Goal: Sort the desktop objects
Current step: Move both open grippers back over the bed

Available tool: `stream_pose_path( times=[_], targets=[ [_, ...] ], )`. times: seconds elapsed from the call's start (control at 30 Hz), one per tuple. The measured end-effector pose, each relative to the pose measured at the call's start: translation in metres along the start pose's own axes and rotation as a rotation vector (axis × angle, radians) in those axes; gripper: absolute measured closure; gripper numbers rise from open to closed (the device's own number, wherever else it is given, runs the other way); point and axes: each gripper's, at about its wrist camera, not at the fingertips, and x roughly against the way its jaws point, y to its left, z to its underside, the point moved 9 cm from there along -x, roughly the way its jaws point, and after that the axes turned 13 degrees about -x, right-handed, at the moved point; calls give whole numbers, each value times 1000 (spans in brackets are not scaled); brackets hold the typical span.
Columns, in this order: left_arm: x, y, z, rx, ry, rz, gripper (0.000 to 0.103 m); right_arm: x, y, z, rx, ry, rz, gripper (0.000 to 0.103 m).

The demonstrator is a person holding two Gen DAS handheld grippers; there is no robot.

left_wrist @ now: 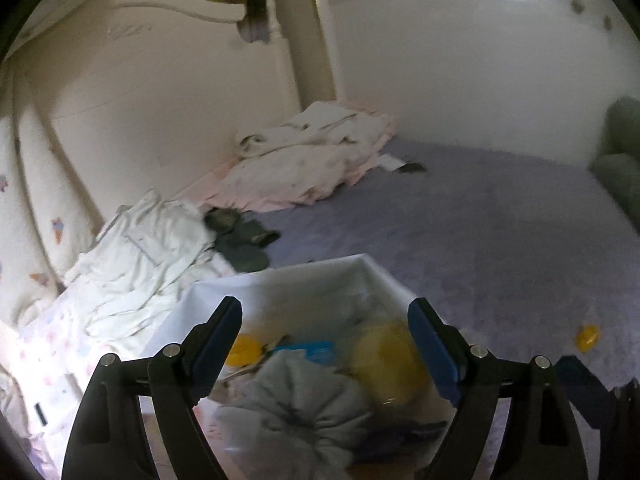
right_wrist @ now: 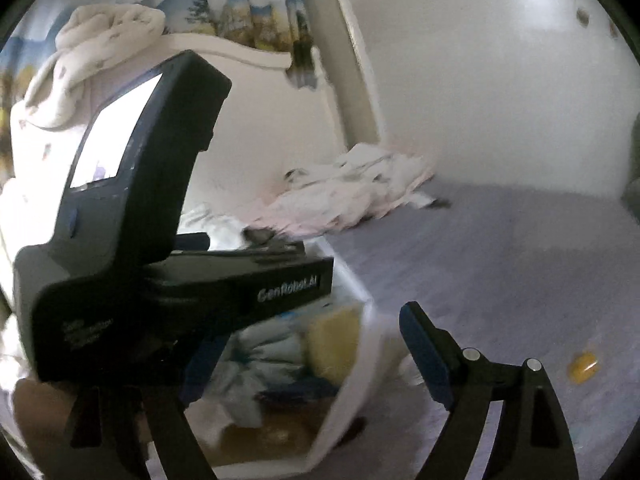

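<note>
On the purple bed cover, the white bin (left_wrist: 362, 270) is sitting just below the left gripper (left_wrist: 325, 320), whose jaws are hanging spread wide and empty above its open top. Inside it a soft grey puckered cushion-like bundle (left_wrist: 304, 400), a rounded yellow thing (left_wrist: 386, 360) and a flat blue piece (left_wrist: 316, 350) are lying piled together, blurred. The one stray item, a small glossy yellow piece (left_wrist: 587, 337), is lying well apart to the right on the fuzzy bed cover (left_wrist: 480, 220). The right gripper (right_wrist: 418, 334) is showing only one blue-padded finger, the left unit's black body covering the rest, so I cannot tell its state. It is likely best placed for that piece: approaching low, pinching across its narrow width, since the smooth shell may be slipping on the plush. Crumpled white bedding (left_wrist: 312, 152) is bunching against the cream headboard (left_wrist: 160, 80).
</note>
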Motion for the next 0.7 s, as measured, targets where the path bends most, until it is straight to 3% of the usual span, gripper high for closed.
stream_pose_path(
  times=[0.17,0.4,0.5,0.6,0.7],
  targets=[
    [4,-19,-10,-29,-40,13,18,8,-12,-11,14,-1,29,18],
    [8,-64,-21,-73,-70,101,18,8,-53,-25,25,37,145,18],
    [9,-81,-24,-81,-81,143,18,10,-89,-30,-49,87,170,18],
    [10,-101,-26,-82,-89,253,18,17,-132,-33,-143,123,231,18],
    [8,-127,-23,-142,-77,288,18,30,-182,-36,-286,135,305,18]
  ],
)
